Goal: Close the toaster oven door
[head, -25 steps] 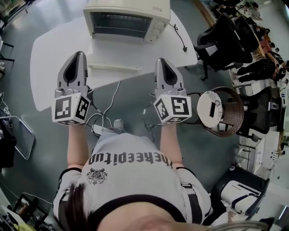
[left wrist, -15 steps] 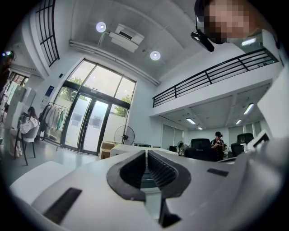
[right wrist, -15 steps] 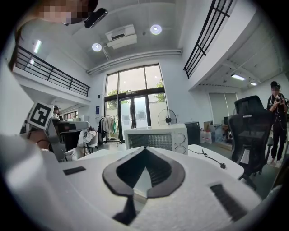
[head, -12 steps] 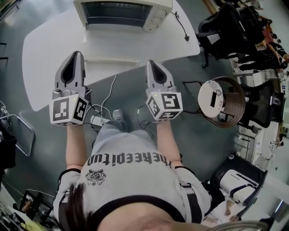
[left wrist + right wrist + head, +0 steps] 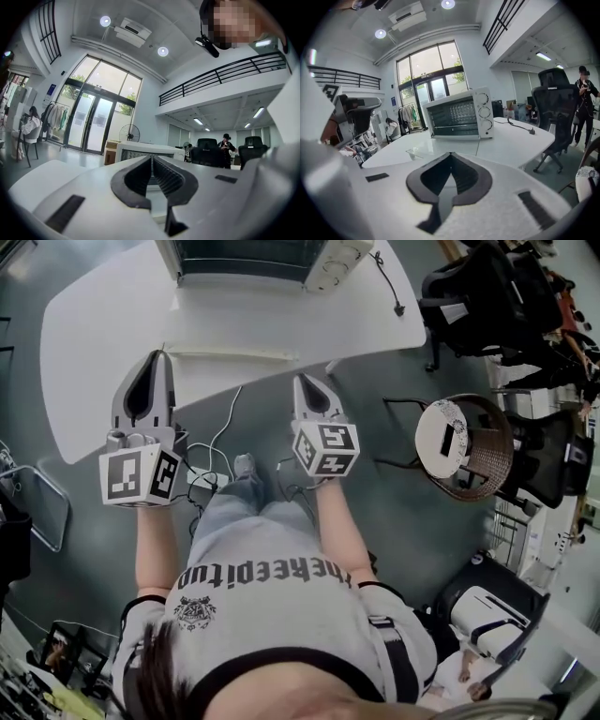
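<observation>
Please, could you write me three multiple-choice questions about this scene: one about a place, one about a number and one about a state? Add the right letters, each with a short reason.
1. Where does the black power plug lie?
A. on the white table, right of the cream toaster oven
B. on the floor
C. on a chair seat

2. How many round knobs does the oven's front have?
A. one
B. three
C. five

3. How does the oven's glass door stand?
A. shut upright
B. taken off and laid aside
C. folded down, open

Right letters:
1 A, as the head view shows the plug on the tabletop beside the oven.
2 B, as the right gripper view shows three knobs in one column.
3 C, as the door lies flat before the open oven.
</observation>
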A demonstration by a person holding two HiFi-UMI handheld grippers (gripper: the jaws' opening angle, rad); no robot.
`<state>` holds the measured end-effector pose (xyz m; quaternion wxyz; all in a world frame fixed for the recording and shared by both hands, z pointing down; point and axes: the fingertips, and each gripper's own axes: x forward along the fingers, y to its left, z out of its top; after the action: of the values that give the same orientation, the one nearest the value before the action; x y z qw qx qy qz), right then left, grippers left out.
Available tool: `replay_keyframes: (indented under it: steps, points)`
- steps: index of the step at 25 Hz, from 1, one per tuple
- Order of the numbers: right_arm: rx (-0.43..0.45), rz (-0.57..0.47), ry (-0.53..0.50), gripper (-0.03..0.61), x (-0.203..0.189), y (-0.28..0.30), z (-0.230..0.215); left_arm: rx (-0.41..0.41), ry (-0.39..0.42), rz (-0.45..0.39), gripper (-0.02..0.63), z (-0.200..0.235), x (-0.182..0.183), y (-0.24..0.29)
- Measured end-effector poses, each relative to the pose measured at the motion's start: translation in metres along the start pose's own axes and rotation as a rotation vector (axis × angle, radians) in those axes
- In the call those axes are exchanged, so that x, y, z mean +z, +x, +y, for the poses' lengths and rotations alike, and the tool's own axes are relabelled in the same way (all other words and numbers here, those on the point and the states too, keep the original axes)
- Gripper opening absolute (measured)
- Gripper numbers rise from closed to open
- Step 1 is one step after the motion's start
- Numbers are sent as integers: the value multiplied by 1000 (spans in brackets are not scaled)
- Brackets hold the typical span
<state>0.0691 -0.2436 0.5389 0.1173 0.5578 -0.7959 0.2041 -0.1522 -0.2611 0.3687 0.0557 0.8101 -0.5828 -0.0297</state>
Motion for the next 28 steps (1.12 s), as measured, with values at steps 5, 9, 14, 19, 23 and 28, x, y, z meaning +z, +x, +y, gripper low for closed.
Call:
replay_keyframes:
  steps: [5,9,14,19,23,28]
  points:
    - [-29,79,46,27,-38,27,-12,26,1,26,14,8,-7,-2]
    - [-55,132,72,67,-62,49,-22,47,13,39,14,14,-10,-5]
    - [-82,164,91,113,-80,73,-29,83,28,58,14,25,-14,-17]
    - [-96,173,110,137,-85,91,-33,126,36,73,14,39,-17,-28]
    - [-99,160,108,149,-84,104,-32,149,37,78,15,48,-21,-34]
    - [-147,171,76,84,-83,110,-38,158,38,83,14,52,-23,-35]
